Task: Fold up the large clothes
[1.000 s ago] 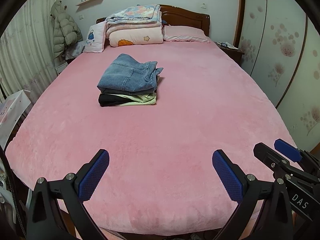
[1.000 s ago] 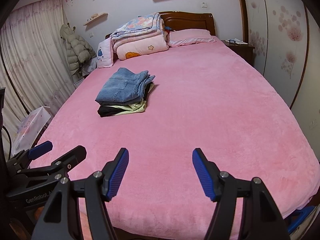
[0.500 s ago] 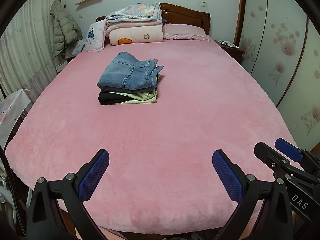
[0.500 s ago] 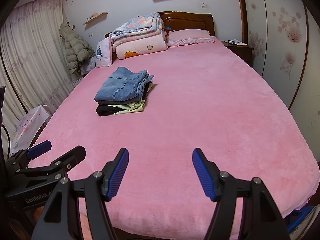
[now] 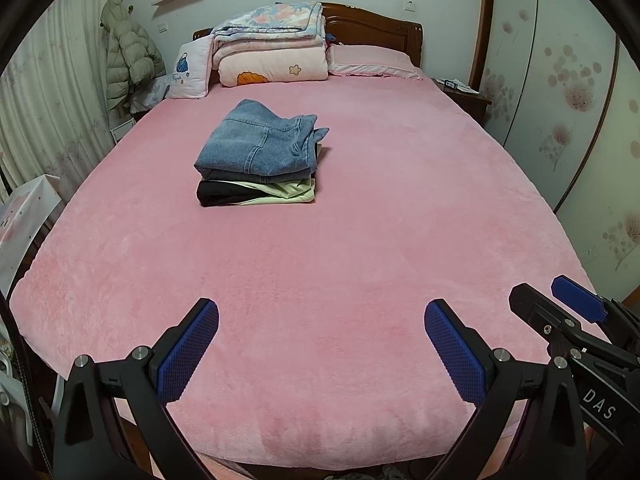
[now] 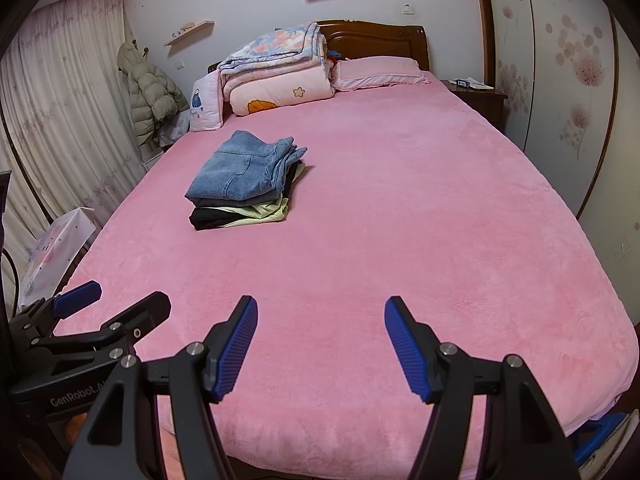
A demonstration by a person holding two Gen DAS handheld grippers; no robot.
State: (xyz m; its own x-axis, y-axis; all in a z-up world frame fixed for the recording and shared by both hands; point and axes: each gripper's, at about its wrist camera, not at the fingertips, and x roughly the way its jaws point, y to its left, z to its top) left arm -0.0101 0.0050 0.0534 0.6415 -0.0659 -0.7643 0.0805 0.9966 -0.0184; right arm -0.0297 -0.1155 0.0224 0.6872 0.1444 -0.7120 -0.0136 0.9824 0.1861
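Both claws, left gripper (image 5: pixel 320 354) and right gripper (image 6: pixel 320 346), gape empty over the bed (image 5: pixel 320 280); the folded stack (image 5: pixel 258 156) lies well ahead, slightly left. Leave it undisturbed.

soft, even indoor light over my views; the bed (image 5: pixel 320 264) shows sharp, shadows faint. fisheye bends the walls and darkens every corner; no glare.
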